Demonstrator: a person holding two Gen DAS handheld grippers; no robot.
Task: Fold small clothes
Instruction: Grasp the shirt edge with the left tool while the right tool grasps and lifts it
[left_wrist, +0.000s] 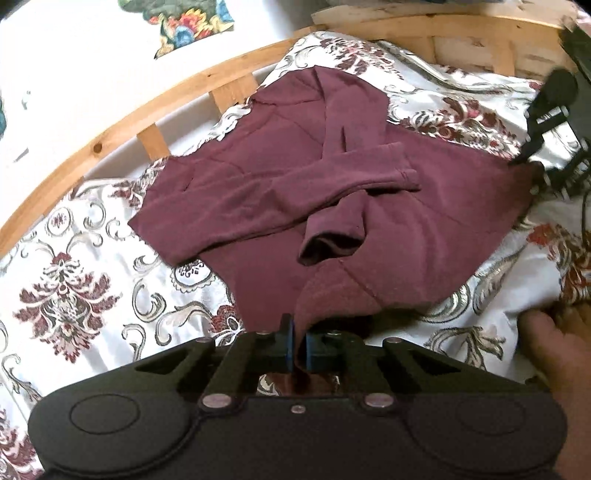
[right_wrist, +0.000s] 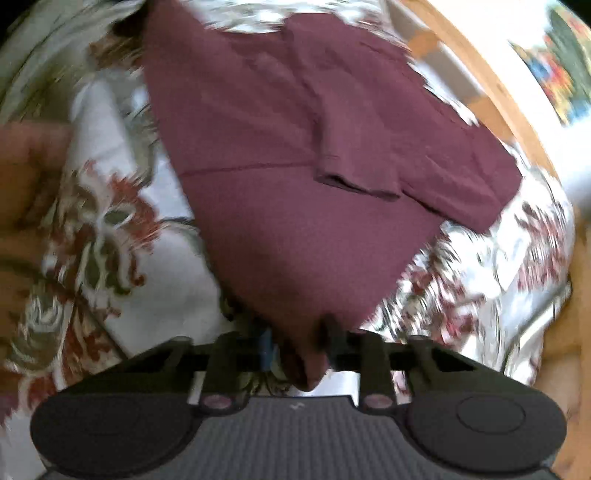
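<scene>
A small maroon long-sleeved shirt (left_wrist: 280, 192) lies on a floral bedspread, both sleeves folded across its body. My left gripper (left_wrist: 298, 343) is shut on a bottom corner of the shirt, with cloth pinched between the blue pads. My right gripper (left_wrist: 532, 162) shows at the right edge of the left wrist view, gripping the other bottom corner. In the blurred right wrist view the shirt (right_wrist: 295, 184) spreads ahead, and my right gripper (right_wrist: 299, 347) is shut on its near corner, cloth bunched between the fingers.
The white bedspread (left_wrist: 92, 288) with dark red and grey flowers covers the bed. A wooden slatted bed frame (left_wrist: 155, 107) curves behind the shirt, with a white floor and a colourful rug (left_wrist: 188, 26) beyond. A hand (left_wrist: 561, 350) shows at the right.
</scene>
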